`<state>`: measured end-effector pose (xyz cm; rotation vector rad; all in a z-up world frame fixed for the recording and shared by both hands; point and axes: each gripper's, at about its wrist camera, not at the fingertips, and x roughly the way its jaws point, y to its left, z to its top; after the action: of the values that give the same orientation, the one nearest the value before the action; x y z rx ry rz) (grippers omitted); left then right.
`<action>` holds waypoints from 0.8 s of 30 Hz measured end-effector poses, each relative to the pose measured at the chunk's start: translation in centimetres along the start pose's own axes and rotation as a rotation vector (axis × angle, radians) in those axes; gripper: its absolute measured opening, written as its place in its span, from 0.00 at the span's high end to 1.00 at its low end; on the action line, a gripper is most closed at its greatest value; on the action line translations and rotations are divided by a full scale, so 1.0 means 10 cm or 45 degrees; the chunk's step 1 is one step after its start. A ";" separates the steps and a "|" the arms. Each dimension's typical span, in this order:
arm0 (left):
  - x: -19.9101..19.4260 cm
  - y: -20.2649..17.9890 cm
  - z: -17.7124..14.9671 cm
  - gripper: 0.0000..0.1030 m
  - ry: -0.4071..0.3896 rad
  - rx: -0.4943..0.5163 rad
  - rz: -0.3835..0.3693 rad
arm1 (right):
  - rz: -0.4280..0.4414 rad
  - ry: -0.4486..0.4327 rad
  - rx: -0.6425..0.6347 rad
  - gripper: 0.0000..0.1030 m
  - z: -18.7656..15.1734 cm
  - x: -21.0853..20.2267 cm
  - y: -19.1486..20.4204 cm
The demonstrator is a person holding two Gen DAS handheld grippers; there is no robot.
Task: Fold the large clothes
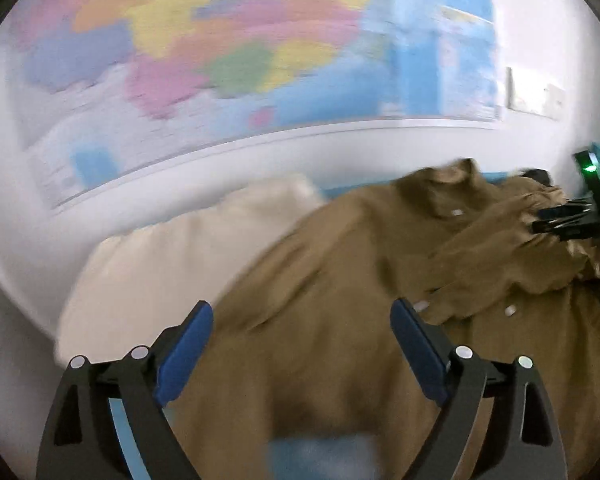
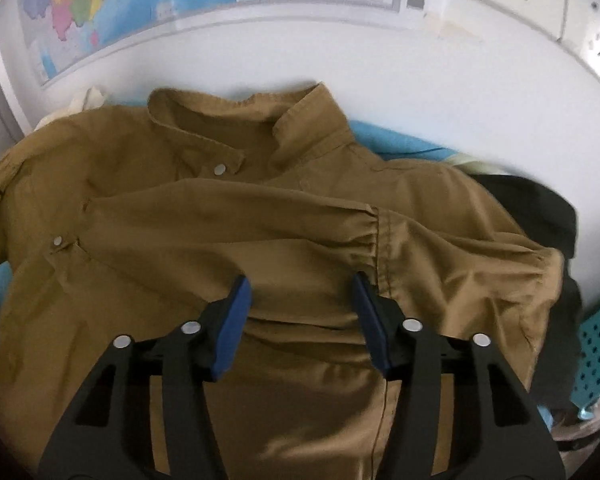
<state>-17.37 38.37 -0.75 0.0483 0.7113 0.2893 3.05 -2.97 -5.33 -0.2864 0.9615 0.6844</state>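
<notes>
Both claws, left claw (image 1: 302,340) and right claw (image 2: 300,312), gape empty over the brown shirt (image 2: 203,216); pinch its folded sleeve (image 2: 235,216) edge cleanly next.

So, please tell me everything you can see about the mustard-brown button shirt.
The mustard-brown button shirt looks like thin woven cotton, with a stand-up collar and pale round buttons. It lies front up on a blue surface, collar toward the wall. One long sleeve with a gathered cuff is folded across the chest. Neither open gripper grips it.
</notes>
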 end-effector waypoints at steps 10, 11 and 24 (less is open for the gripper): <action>-0.09 0.47 -0.85 0.27 0.227 0.050 0.022 | 0.481 0.011 -0.373 0.32 -0.23 -0.44 1.45; -0.09 0.47 -0.89 0.44 0.230 0.054 0.000 | 0.548 0.037 -0.424 0.30 -0.28 -0.42 1.68; -0.23 0.47 -0.72 0.87 0.202 -0.058 -0.315 | 1.161 0.156 -0.641 0.21 -0.66 -0.13 3.94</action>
<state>-24.85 41.89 -4.12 -0.1065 0.8586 0.0723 -27.34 22.91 -5.17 -0.3272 1.0117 1.7716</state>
